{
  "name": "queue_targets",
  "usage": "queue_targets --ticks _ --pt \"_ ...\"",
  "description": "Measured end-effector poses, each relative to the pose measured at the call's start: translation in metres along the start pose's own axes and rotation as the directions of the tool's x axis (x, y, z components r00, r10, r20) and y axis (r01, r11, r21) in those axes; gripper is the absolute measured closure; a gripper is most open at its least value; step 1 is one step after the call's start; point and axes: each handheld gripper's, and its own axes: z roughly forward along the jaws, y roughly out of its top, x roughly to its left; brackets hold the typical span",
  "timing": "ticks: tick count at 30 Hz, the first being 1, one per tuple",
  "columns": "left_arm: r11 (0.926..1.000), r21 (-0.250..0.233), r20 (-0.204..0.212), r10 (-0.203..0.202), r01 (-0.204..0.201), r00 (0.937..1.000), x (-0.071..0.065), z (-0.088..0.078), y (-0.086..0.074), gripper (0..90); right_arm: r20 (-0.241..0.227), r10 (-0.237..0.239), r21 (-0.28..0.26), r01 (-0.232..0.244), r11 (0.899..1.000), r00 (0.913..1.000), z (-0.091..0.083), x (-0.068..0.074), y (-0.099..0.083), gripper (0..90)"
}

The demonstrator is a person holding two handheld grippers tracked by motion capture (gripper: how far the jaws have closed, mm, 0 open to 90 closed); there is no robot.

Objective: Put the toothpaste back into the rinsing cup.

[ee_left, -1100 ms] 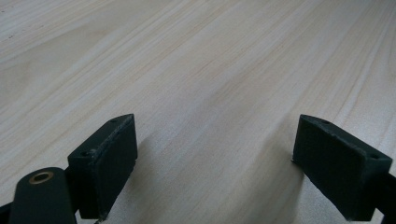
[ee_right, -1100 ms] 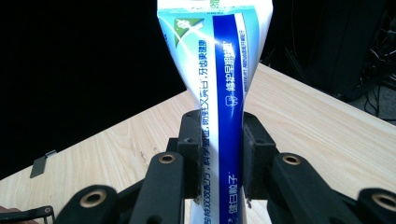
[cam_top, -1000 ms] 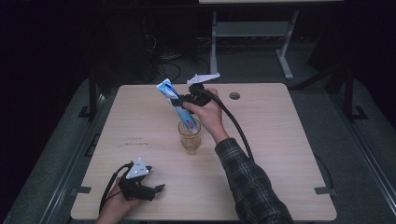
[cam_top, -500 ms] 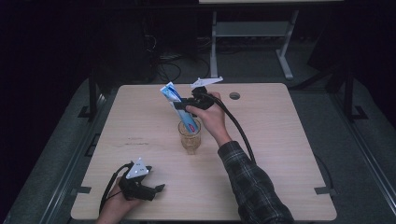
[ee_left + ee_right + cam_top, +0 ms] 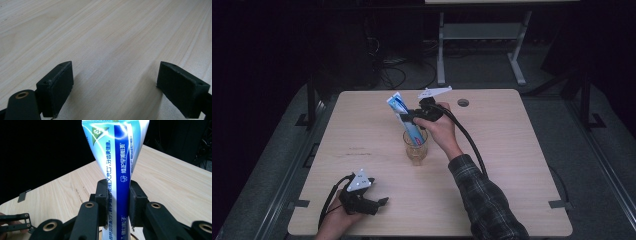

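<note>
High view: a blue and white toothpaste tube (image 5: 404, 120) is seen just left of the frame's centre, tilted so that its flat upper end leans toward the upper left, while its lower end is sunk in a clear glass cup (image 5: 416, 148) that stands on the pale wooden bench (image 5: 512, 150). The tube is gripped in its middle part, above the cup's rim, by the right gripper (image 5: 412, 116), which is held by a hand in a plaid sleeve (image 5: 484, 197) reaching in from the lower right. A black cable (image 5: 469, 142) is trailed from that gripper along the forearm.

In the right gripper view, the tube (image 5: 117, 165) is shown upright at the centre of the frame, clamped between the two black jaws, whose pads are pressed against both of its sides; printed characters are seen along its white and blue faces.

At the lower left of the high view, the left gripper (image 5: 379, 202) is rested on the bench, well apart from the cup. In the left gripper view its jaws are spread wide, with bare wood (image 5: 112, 50) between them.
</note>
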Motion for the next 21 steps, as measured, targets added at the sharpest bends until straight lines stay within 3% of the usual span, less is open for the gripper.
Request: queue_targets --ticks 21 --pt "1.0000 0.000 0.000 0.000 0.000 1.0000 0.000 0.000 0.000 13.1 0.001 -0.016 0.033 0.016 0.999 0.9999 -0.008 0.001 -0.017 73.1"
